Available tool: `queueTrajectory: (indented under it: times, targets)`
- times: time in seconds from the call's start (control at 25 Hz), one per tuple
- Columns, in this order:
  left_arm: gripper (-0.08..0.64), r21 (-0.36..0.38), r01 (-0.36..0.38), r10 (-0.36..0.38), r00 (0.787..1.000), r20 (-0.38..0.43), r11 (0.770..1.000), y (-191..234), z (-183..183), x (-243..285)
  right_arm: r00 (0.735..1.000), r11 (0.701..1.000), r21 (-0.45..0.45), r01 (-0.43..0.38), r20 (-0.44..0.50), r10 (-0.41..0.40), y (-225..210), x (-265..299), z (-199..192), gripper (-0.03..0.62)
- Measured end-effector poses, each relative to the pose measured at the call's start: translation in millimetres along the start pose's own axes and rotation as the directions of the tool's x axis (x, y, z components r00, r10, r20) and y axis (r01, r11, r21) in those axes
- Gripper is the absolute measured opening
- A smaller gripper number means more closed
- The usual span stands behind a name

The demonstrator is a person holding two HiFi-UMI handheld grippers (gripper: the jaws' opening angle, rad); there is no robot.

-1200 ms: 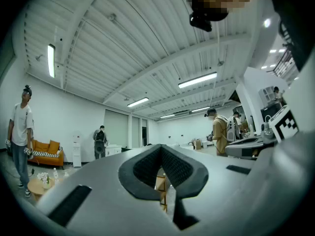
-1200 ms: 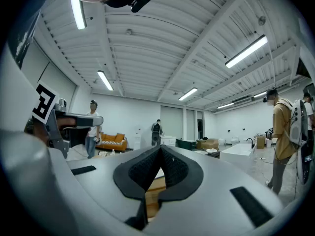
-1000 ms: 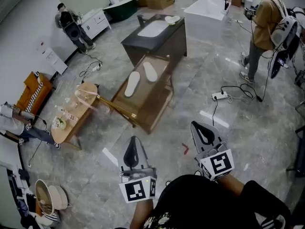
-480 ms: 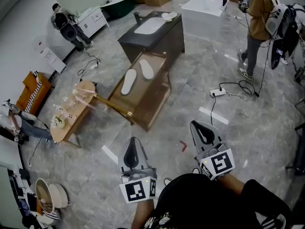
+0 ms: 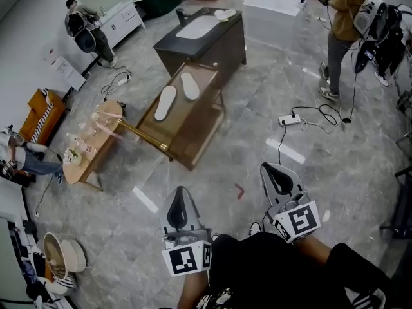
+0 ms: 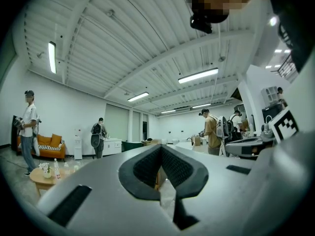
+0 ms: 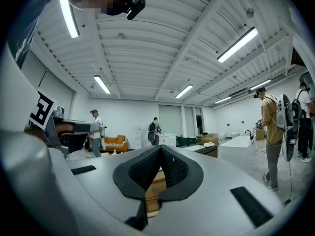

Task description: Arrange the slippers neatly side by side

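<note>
Left hand-held gripper [image 5: 179, 195] and right hand-held gripper [image 5: 273, 171] are closed and empty, well apart from the two white flat slippers [image 5: 165, 102].

Both point level over the grey marble floor [image 5: 309, 127] towards the brown see-through bench [image 5: 193, 131], jaws together with nothing between them, probably because the person is only approaching. The slippers lie on that bench near each other but splayed rather than parallel, so the arranging looks not yet begun.

Floor [image 5: 347, 166] glossy grey marble; bench [image 5: 193, 131] brown wood; slippers [image 5: 166, 102] matt pale.
</note>
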State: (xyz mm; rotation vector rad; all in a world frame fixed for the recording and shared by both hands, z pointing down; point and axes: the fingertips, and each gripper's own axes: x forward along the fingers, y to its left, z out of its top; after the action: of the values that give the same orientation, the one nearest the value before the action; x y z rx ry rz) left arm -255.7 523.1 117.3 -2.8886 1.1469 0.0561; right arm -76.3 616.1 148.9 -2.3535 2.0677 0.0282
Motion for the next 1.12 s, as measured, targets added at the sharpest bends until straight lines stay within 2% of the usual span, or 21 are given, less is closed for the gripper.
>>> queueTrajectory:
  times: [0.24, 0.44, 0.68, 1.12]
  targets:
    - [0.002, 0.013, -0.017, 0.018, 1.0, -0.025, 1.0, -13, -7, -12, 1.0, 1.0, 0.014, -0.004, -0.01, 0.004, -11, -10, -7, -0.002]
    - [0.002, 0.019, -0.032, 0.032, 0.999, -0.005, 0.999, -7, -5, -15, 1.0, 1.0, 0.012, -0.027, 0.005, 0.027, -2, -5, -7, -0.002]
    - [0.002, 0.013, -0.012, 0.012, 1.0, -0.001, 1.0, -7, -11, -6, 1.0, 1.0, 0.0, -0.026, 0.001, 0.026, 1, -3, -10, -0.002]
    - [0.002, 0.007, 0.013, -0.013, 1.0, -0.003, 1.0, -10, -15, 16, 1.0, 1.0, -0.002, 0.009, 0.002, -0.009, -18, 0, -10, -0.002]
